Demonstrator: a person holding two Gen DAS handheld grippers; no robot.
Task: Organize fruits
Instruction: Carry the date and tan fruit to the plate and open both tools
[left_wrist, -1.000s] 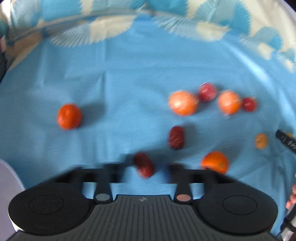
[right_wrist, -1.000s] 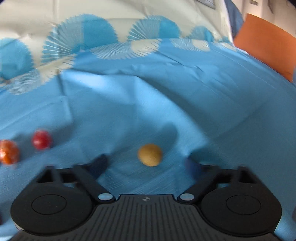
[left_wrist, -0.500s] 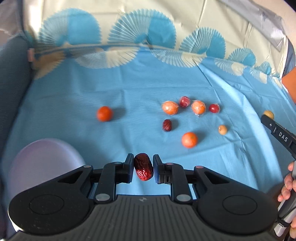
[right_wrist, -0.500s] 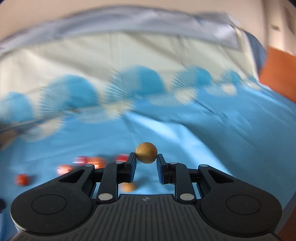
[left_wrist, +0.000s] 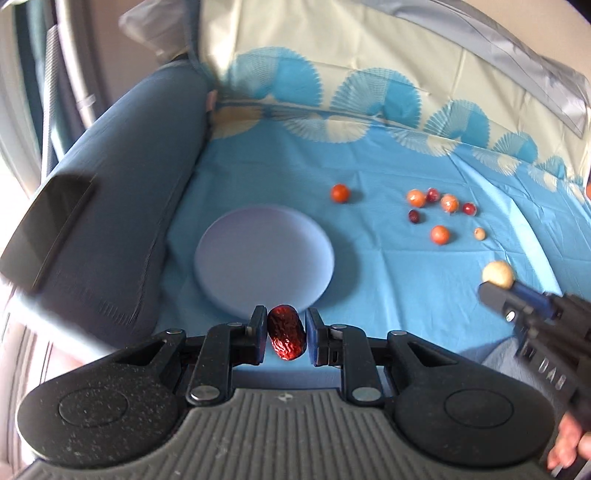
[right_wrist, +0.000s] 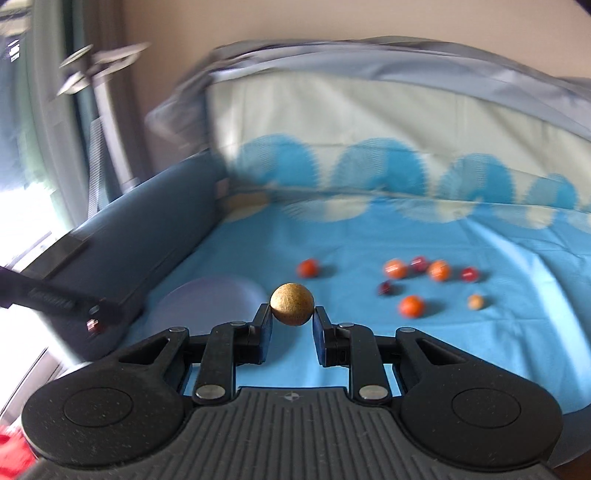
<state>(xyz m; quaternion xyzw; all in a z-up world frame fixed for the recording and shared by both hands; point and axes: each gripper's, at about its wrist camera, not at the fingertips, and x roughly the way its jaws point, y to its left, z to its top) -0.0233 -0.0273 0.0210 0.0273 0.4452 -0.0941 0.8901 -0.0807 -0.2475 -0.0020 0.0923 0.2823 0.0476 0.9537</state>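
Note:
My left gripper (left_wrist: 285, 334) is shut on a wrinkled red date (left_wrist: 285, 336) and holds it just before the near rim of a pale lilac plate (left_wrist: 264, 256). My right gripper (right_wrist: 291, 319) is shut on a round tan fruit (right_wrist: 291, 303), lifted above the cloth; it also shows in the left wrist view (left_wrist: 498, 274). The plate lies to its left in the right wrist view (right_wrist: 207, 299). Several small orange and red fruits (left_wrist: 439, 234) lie scattered on the blue cloth beyond the plate, to the right.
A dark blue cushioned arm (left_wrist: 122, 192) runs along the left edge of the blue cloth (left_wrist: 406, 295). A cream and blue patterned backrest (left_wrist: 369, 85) rises behind. The left gripper's body crosses the right wrist view at left (right_wrist: 55, 299).
Both grippers have lifted their fruits and swung left toward the plate. The plate now sits fully in front of the left gripper, and the loose fruits look farther away.

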